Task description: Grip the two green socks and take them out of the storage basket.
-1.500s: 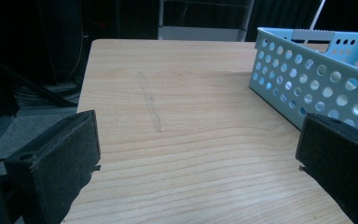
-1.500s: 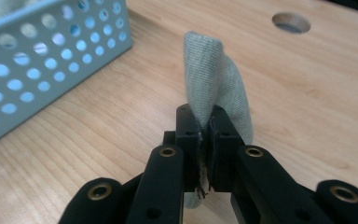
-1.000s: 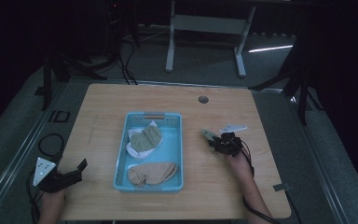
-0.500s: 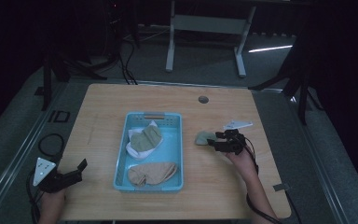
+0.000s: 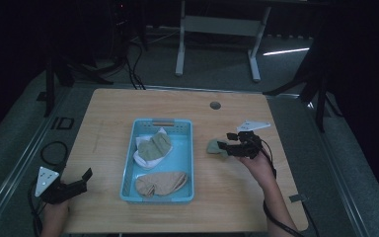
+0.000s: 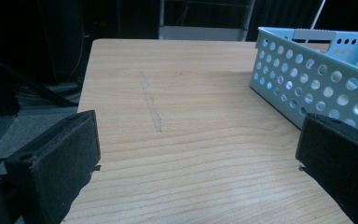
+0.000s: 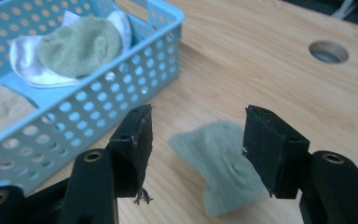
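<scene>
High view: right gripper (image 5: pixel 225 147) off the blue perforated plastic basket's (image 5: pixel 129 177) right side, small folded pale-green cloth (image 5: pixel 215 147) at its tips; left gripper (image 5: pixel 81 178) near the basket's left wall.

Left gripper view: jaws wide apart, nothing between, bare light wooden table (image 6: pixel 191 116) ahead.

Right gripper view: jaws have just been opening; cloth lies between them, brushing the right-hand pad, not clamped.
</scene>
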The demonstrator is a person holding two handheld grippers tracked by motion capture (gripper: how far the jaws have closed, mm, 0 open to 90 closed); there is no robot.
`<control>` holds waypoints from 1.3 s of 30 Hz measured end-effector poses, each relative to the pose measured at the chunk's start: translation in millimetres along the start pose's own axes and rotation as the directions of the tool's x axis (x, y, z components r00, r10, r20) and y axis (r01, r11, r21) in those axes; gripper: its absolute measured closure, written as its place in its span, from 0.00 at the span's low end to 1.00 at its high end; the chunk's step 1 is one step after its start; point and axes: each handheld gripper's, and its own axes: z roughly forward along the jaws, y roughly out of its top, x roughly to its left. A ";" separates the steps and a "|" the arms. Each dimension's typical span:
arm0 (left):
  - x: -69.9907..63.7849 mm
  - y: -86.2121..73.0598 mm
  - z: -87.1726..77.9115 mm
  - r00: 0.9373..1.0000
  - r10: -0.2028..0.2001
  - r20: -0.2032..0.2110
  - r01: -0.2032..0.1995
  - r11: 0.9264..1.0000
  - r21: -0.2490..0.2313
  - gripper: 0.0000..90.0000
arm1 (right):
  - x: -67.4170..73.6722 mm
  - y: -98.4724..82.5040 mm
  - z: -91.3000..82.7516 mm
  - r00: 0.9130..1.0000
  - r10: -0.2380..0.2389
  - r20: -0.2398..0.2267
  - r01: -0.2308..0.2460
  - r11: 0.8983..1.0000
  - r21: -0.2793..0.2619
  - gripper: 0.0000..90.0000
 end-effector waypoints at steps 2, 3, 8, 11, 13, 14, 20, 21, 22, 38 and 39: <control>0.0 0.0 0.0 1.000 0.000 0.000 0.000 1.000 0.000 0.00 | 1.9 3.0 0.1 1.000 -0.004 -0.003 0.004 1.000 -0.001 0.46; 0.1 0.0 0.0 1.000 0.000 0.001 0.000 1.000 0.000 0.00 | 6.0 9.7 1.0 1.000 -0.016 -0.007 0.016 1.000 -0.004 0.46; 0.3 0.0 -0.2 1.000 -0.003 0.001 0.003 1.000 -0.001 0.00 | 16.3 25.2 5.4 0.999 -0.042 -0.032 0.042 0.999 -0.007 0.45; 0.4 0.0 -0.2 1.000 -0.003 0.003 0.003 1.000 -0.001 0.00 | 23.7 33.8 8.4 0.997 -0.054 -0.051 0.053 0.998 -0.020 0.45; 0.4 0.0 -0.2 1.000 -0.003 0.003 0.003 1.000 -0.001 0.00 | 25.9 36.0 9.5 0.997 -0.054 -0.055 0.053 0.998 -0.021 0.45; 0.5 -0.1 -0.2 1.000 -0.004 0.004 0.004 1.000 -0.002 0.00 | 29.1 39.5 11.9 0.996 -0.061 -0.062 0.060 0.998 -0.023 0.45; 0.7 0.0 -0.1 1.000 -0.006 0.006 0.006 1.000 -0.001 0.00 | 50.3 57.0 26.7 0.990 -0.095 -0.104 0.093 0.995 -0.025 0.45; 0.7 0.0 -0.2 1.000 -0.006 0.006 0.006 1.000 -0.001 0.00 | 52.5 58.9 28.4 0.989 -0.097 -0.113 0.095 0.995 -0.027 0.45; 0.7 0.0 -0.2 1.000 -0.005 0.006 0.005 1.000 -0.002 0.00 | 55.8 61.4 30.7 0.988 -0.101 -0.118 0.098 0.995 -0.028 0.45; 1.0 -0.2 -0.6 1.000 -0.008 0.013 0.008 1.000 -0.006 0.00 | 102.7 83.8 91.2 0.967 -0.153 -0.203 0.166 0.985 0.048 0.45; 1.0 -0.2 -0.6 1.000 -0.008 0.013 0.008 1.000 -0.006 0.00 | 102.7 83.8 91.2 0.967 -0.153 -0.203 0.166 0.985 0.048 0.45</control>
